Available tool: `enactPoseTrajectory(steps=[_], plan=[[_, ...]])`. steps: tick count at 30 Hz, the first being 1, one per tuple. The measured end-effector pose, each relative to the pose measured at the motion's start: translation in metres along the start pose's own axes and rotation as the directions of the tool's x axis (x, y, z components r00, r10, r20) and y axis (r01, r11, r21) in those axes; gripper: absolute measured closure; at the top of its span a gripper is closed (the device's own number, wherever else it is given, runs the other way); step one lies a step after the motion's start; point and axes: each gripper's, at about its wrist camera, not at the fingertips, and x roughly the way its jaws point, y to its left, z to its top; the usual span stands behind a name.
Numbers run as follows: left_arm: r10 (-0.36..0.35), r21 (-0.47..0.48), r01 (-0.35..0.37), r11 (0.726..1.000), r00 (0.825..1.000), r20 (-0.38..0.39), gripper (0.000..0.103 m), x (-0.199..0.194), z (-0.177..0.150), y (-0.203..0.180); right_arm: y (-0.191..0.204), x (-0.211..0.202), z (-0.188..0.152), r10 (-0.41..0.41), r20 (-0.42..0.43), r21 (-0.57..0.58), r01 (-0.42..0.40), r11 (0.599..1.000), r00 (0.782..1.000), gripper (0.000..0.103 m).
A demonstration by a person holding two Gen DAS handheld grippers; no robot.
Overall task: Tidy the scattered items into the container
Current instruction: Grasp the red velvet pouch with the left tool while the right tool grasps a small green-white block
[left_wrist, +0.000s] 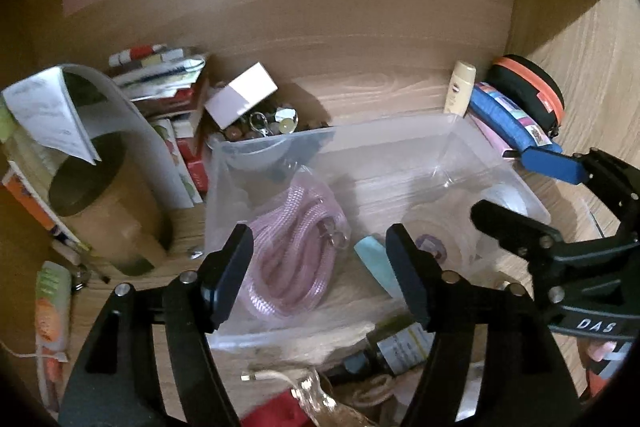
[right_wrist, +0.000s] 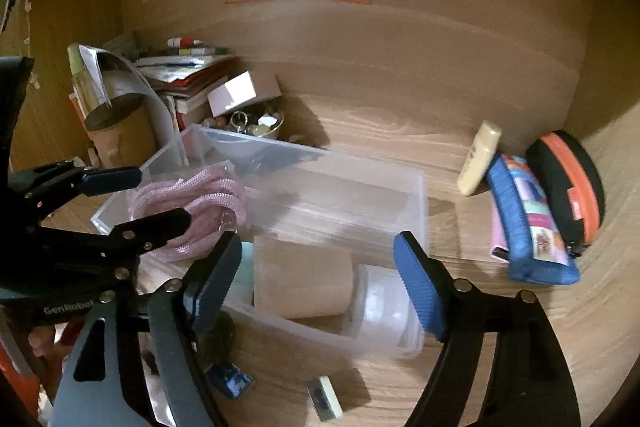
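Observation:
A clear plastic container [left_wrist: 472, 143] [right_wrist: 418, 195] sits on the wooden desk. Inside lie a coiled pink cord [left_wrist: 294, 247] [right_wrist: 192, 199], a pale teal item [left_wrist: 376, 263], a tan cylinder [right_wrist: 304, 279] and a clear round lid or jar [right_wrist: 384, 307]. My left gripper [left_wrist: 320, 275] is open and empty, hovering above the container's near side. My right gripper [right_wrist: 316, 283] is open and empty above the tan cylinder; it shows at the right of the left wrist view [left_wrist: 532, 187]. Loose items lie in front: a dark bottle [left_wrist: 396, 347], a small blue packet [right_wrist: 232, 379], a small white block [right_wrist: 324, 397].
A brown cup with paper [left_wrist: 108, 211], stacked books [left_wrist: 168, 95] and a bowl of trinkets [right_wrist: 256, 127] stand at left. A cream tube [right_wrist: 480, 159], blue pencil case [right_wrist: 528, 223] and black-orange pouch [right_wrist: 572, 187] lie at right. A tube [left_wrist: 50, 319] lies front left.

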Motion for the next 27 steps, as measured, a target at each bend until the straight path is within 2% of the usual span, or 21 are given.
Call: enactPoseTrajectory(steps=[8,14,19,27], plan=[[0.03,0.008,-0.031,1.0,0.998,0.055,0.023,-0.035,-0.005,-0.003,-0.003,-0.034,-0.008,-0.03,0.044,0.002,0.03,1.0,0.999,0.021],[0.055,0.015,-0.056,0.998,0.996,0.065,0.021,-0.056,-0.017,-0.003,-0.006,-0.05,-0.021,-0.036,0.052,-0.001,0.036,0.999,0.998,0.02],[0.071,0.003,-0.071,0.997,0.997,0.043,0.021,-0.066,-0.036,0.004,-0.01,-0.062,-0.037,-0.055,0.053,-0.022,0.056,0.998,0.997,0.02],[0.101,-0.028,-0.102,0.994,0.994,-0.031,0.021,-0.073,-0.079,0.026,-0.018,-0.062,-0.068,-0.067,-0.018,-0.035,0.067,0.997,0.998,0.02]])
